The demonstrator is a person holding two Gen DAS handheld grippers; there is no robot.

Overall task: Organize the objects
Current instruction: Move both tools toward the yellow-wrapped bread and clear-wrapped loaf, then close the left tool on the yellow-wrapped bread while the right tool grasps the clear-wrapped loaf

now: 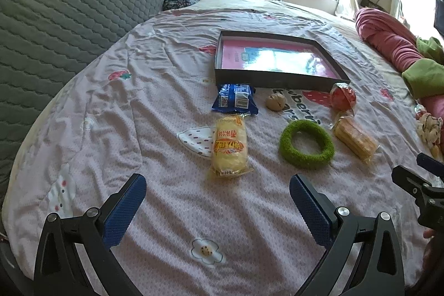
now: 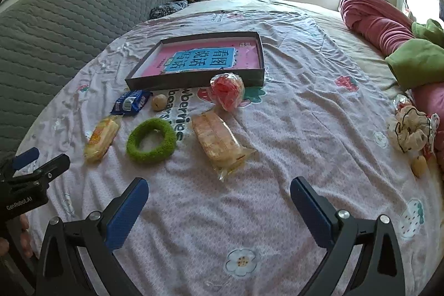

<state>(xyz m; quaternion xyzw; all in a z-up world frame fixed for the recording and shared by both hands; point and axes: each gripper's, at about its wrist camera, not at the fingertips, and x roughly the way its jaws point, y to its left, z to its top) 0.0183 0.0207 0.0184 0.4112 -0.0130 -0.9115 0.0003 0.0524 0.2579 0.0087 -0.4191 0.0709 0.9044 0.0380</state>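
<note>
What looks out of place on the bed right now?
Nothing is spilled or visibly damaged. The black tray holds only a pink book; the blue snack packet, walnut, green fuzzy ring, two yellow snack packs and red wrapped ball lie loose on the bedsheet in front of it. Both grippers are open and empty.

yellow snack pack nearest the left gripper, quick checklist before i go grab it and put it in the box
1. Left hand-held gripper open: ok, jaws spread wide and empty.
2. Yellow snack pack free to grasp: ok, lying flat, though its far end meets the blue packet.
3. Green ring clear of the path: ok, apart to the side.
4. Black box has room: ok, only a pink book inside.
5. Right hand-held gripper out of the way: ok, open and empty.
</note>
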